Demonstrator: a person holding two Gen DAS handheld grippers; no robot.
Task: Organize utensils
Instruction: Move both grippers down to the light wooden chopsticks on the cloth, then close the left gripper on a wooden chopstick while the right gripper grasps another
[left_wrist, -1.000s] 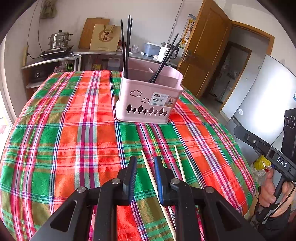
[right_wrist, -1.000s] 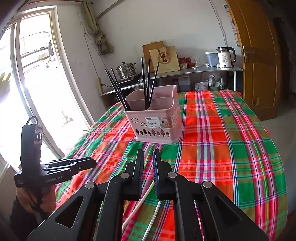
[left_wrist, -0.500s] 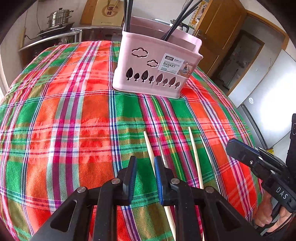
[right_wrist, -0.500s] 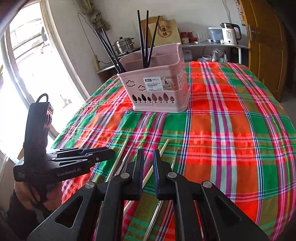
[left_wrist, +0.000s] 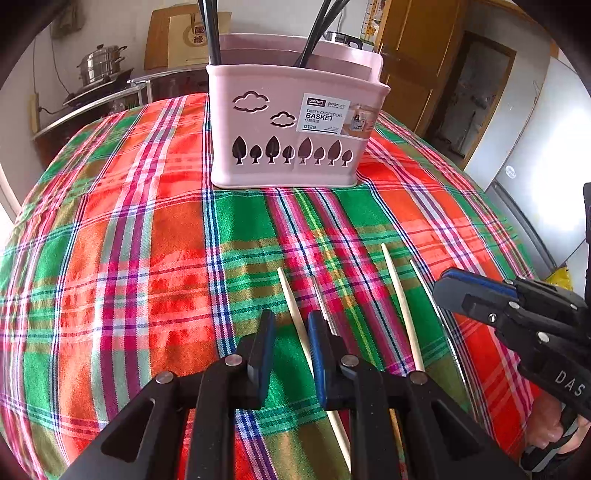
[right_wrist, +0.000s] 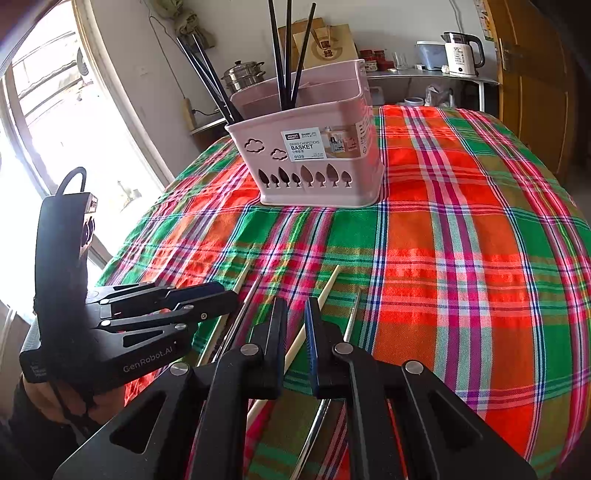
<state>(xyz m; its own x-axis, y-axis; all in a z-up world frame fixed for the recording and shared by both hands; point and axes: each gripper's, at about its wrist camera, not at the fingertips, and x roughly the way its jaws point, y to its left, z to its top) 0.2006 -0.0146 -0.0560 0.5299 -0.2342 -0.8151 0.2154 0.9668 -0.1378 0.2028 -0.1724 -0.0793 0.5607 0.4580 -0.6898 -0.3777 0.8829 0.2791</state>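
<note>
Plaid cloth in red, green and orange covers the table (left_wrist: 122, 236), and toward its far side stands a pink plastic chopstick basket (left_wrist: 295, 125) with tree-shaped cut-outs, black chopsticks (left_wrist: 212, 33) poking up from its compartments. From the left wrist view, the left hand-held gripper (left_wrist: 291, 328) tilts steeply down over the cloth, its jaws parted by a narrow gap and gripping nothing; a pale wooden chopstick (left_wrist: 293, 306) lies flat on the cloth in line with that gap, a second pale wooden chopstick (left_wrist: 400, 302) just to its right. Thin metal chopsticks (left_wrist: 424, 284) lie beside them. At the right edge the right hand-held gripper (left_wrist: 448, 291) reaches in low. From the right wrist view, the right hand-held gripper (right_wrist: 296, 314) slants down at the table, jaws nearly together and empty, with one wooden chopstick (right_wrist: 327, 291) lying on the cloth under the slit. The left hand-held gripper (right_wrist: 231, 301) comes in from the left, a hand (right_wrist: 48, 400) around its grip, close above the other chopsticks.
</note>
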